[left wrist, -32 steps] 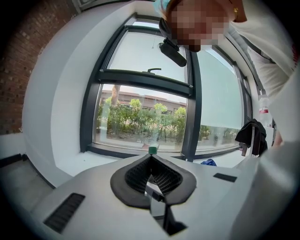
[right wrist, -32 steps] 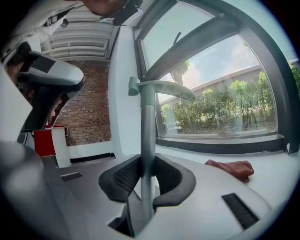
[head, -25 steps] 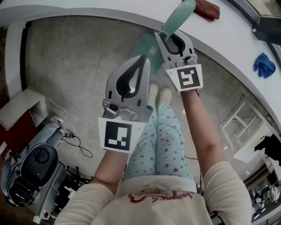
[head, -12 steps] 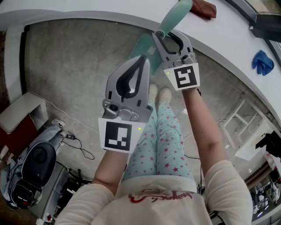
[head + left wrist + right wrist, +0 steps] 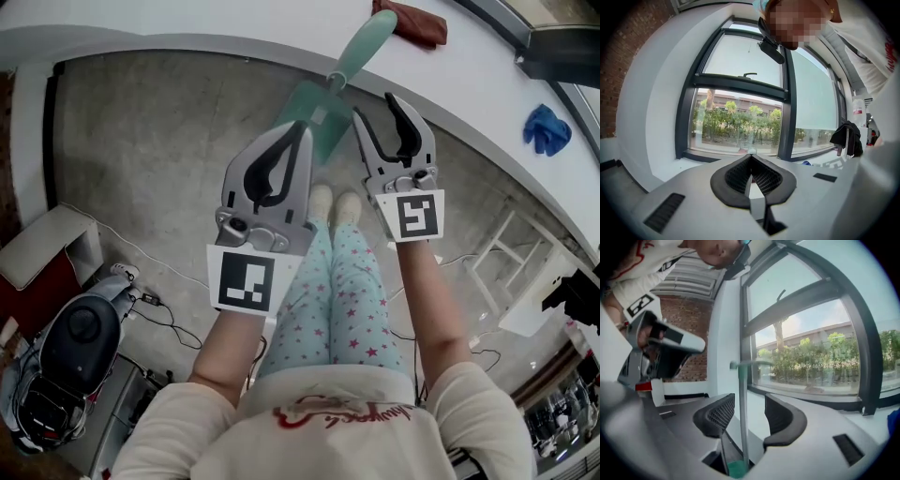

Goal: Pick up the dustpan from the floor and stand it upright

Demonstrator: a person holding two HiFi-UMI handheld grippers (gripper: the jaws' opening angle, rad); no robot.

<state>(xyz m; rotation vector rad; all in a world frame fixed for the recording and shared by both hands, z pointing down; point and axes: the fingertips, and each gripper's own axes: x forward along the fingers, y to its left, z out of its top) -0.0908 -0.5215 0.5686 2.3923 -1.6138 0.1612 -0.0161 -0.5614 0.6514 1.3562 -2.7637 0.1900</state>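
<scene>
One upright dustpan (image 5: 311, 116), right gripper (image 5: 373, 105) just parted

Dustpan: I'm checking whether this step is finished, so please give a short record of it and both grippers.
dustpan: upright on the floor, handle up beside the white ledge
right gripper: open, jaws have just been opening; handle lines up between them, untouched
left gripper: shut, empty
step: looks done

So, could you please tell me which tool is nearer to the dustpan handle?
Right. The right tool, jaws just opened and gripping nothing, is directly facing the dustpan handle, close by; the left tool, shut, sits farther off to its left.
</scene>
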